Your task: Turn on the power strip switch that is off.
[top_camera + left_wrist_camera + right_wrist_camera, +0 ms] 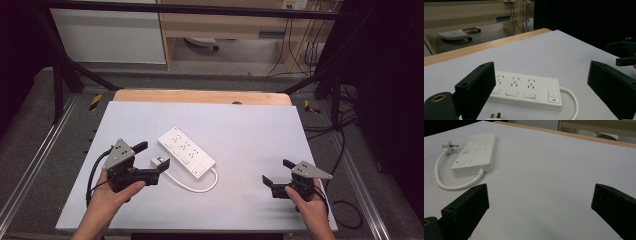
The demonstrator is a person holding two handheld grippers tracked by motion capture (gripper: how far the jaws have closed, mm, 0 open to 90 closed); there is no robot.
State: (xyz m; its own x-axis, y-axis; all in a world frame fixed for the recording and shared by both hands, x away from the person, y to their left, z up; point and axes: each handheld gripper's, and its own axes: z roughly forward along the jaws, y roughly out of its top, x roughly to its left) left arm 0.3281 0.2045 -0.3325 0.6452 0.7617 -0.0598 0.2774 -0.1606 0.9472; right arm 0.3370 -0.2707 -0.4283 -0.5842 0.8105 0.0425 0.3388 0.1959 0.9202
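The left tongs (150, 161) stand with jaws apart, straddling the plug (160, 162) as if lining up a grip. The right tongs (276, 171) wait spread and empty, well apart. The power strip (186, 151) lies mid-desk (250, 130), its cord (200, 187) looped back to the plug.

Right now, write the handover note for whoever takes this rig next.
Left gripper: open, jaws either side of the plug, not closed on it.
Right gripper: open, holding nothing, over bare table at the right.
Power strip: flat, mid-table, sockets up, none with a plug in it. Its short white cable loops round the near end to the plug lying beside the strip.
Done: nothing gripped yet.
Left: probably close on the plug, steady the strip with the right gripper, then carry on.
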